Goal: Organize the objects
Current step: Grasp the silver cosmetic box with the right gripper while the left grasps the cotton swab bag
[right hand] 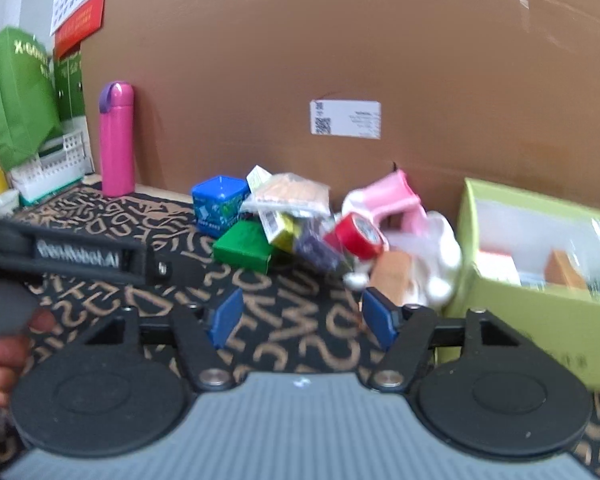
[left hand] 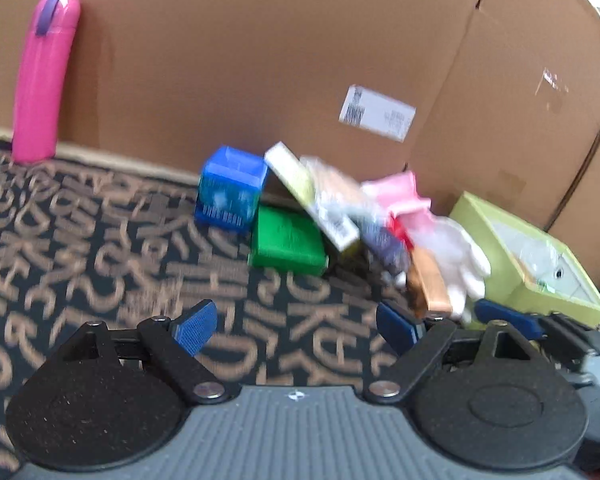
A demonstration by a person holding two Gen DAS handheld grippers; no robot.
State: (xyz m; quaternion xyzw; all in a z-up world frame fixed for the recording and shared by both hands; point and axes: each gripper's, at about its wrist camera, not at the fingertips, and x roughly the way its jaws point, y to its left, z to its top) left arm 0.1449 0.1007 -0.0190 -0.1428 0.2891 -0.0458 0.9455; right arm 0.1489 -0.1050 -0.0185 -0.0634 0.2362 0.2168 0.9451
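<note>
Right wrist: pile [right hand: 300,220] lies beyond the empty right tool [right hand: 302,322].

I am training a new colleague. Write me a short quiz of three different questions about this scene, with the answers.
1. True or false: the pink bottle lies flat on the patterned mat.
2. What touches the blue box at its lower right? A green box, B red tape roll, C white glove.
3. Fill in: the lime-green carton stands on the pile's ____ side, in the right wrist view.

Key: 1 false, it stands upright; 2 A; 3 right.
</note>
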